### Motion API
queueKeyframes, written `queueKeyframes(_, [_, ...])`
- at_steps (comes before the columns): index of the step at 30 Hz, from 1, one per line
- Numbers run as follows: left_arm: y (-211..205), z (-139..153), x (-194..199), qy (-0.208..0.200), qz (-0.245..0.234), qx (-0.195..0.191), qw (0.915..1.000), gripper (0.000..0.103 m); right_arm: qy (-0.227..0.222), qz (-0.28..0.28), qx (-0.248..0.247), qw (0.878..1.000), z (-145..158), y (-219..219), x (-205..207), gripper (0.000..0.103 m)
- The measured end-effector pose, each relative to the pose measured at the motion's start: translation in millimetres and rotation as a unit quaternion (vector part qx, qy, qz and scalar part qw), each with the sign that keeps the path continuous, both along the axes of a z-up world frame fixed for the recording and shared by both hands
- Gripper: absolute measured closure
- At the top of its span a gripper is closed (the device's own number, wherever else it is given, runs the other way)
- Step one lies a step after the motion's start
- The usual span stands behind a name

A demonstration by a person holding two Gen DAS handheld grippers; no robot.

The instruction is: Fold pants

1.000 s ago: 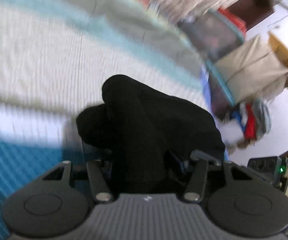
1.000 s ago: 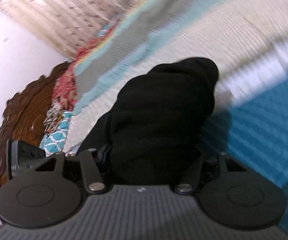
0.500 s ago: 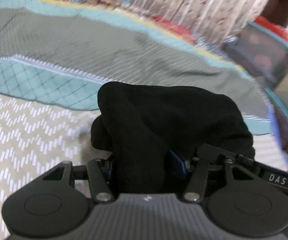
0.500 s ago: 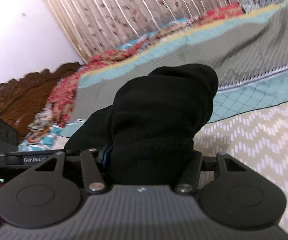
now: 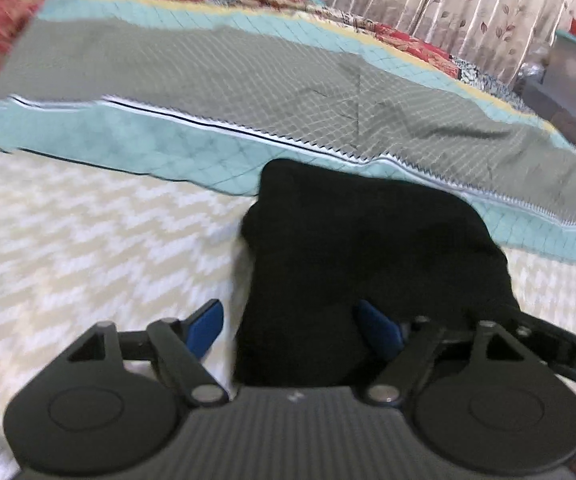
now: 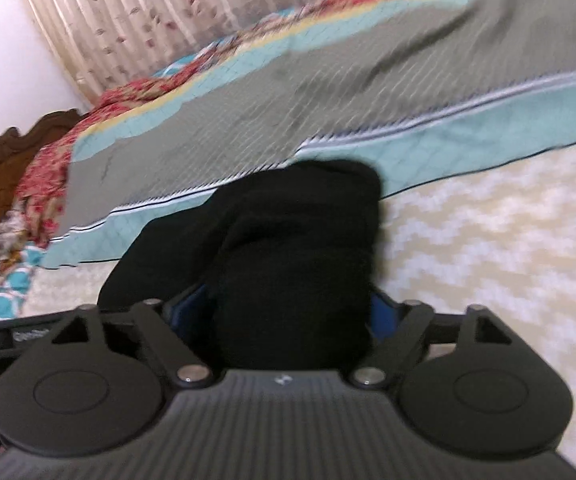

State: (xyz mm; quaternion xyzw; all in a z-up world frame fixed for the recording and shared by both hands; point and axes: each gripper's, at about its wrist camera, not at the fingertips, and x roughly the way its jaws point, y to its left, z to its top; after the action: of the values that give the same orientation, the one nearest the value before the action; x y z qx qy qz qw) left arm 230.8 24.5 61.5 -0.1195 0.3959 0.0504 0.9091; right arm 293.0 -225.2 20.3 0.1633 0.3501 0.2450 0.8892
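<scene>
Left wrist view is showing one pair of black pants, a soft, matte, thick knit or fleece bunched into a rounded lump that is rising from the centre of the frame toward 12 o'clock. The left gripper is framing this lump: its two blue-padded fingers are standing apart, the pad at 9 o'clock of the cloth showing a sliver of pale bedding between itself and the fabric, the pad at 3 o'clock lying against or under the fold, so the fingers are looking spread rather than pinching. The pants are lying on a bed whose near cover is a cream sheet with a pale zigzag weave. Toward 12 o'clock a quilted blanket is lying in olive-grey and teal bands stitched in a diamond grid, with a white sawtooth trim between them. A pleated curtain with small leaf prints is hanging at 1 o'clock.

Right wrist view is showing the same black bundle filling the gap of the right gripper, both blue fingers pressing against the cloth on either side, holding it. A carved dark wooden headboard is sitting at 9 o'clock, with a red floral cover beside it.
</scene>
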Motion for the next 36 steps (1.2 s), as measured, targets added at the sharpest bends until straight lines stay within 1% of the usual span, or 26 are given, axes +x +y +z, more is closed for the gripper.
queueKeyframes(1, [-6,4,-15,0.0,0.002,0.013,0.9999,0.021,-0.008,-0.003,-0.008,1.0,5,-6,-17,0.017])
queueKeyframes(3, [-18,8,-46,0.005,-0.002,0.031,0.9995,0.018,-0.015,-0.002,-0.02,1.0,13,-19,-53,0.017])
queueKeyframes(6, [-38,6,-96,0.025,-0.007,0.063,0.9977,0.018,-0.017,-0.003,-0.039,0.999,16,-32,-106,0.016])
queueKeyframes(8, [-48,2,-127,0.041,-0.009,0.073,0.9964,0.017,-0.015,-0.009,-0.049,0.999,14,-40,-139,0.015])
queueKeyframes(11, [-57,-3,-167,0.062,-0.005,0.068,0.9957,0.016,0.0,-0.025,-0.069,0.997,11,-46,-180,0.015])
queueKeyframes(13, [-61,-5,-190,0.07,-0.001,0.063,0.9956,0.012,0.009,-0.027,-0.084,0.996,8,-49,-206,0.015])
queueKeyframes(17, [-71,-7,-224,0.078,0.004,0.064,0.9949,0.007,0.016,-0.037,-0.098,0.994,3,-55,-251,0.011])
queueKeyframes(18, [-73,-8,-229,0.08,0.005,0.067,0.9945,0.004,0.025,-0.036,-0.099,0.994,1,-54,-256,0.011])
queueKeyframes(20, [-77,-10,-238,0.085,0.005,0.076,0.9934,0.003,0.047,-0.032,-0.095,0.994,-3,-55,-266,0.011])
queueKeyframes(23, [-82,-18,-248,0.101,0.003,0.079,0.9918,0.001,0.06,-0.036,-0.092,0.993,-4,-56,-280,0.011])
queueKeyframes(28, [-84,-31,-251,0.131,-0.003,0.08,0.9881,0.0,0.086,-0.049,-0.091,0.991,-8,-57,-280,0.011])
queueKeyframes(31, [-84,-34,-249,0.137,-0.006,0.084,0.987,0.0,0.116,-0.052,-0.093,0.988,-18,-59,-277,0.008])
queueKeyframes(33, [-86,-36,-249,0.14,-0.01,0.089,0.9862,0.0,0.114,-0.047,-0.091,0.988,-20,-57,-275,0.0])
queueKeyframes(36, [-88,-38,-245,0.147,-0.016,0.092,0.9847,0.0,0.12,-0.042,-0.089,0.988,-24,-54,-271,0.0])
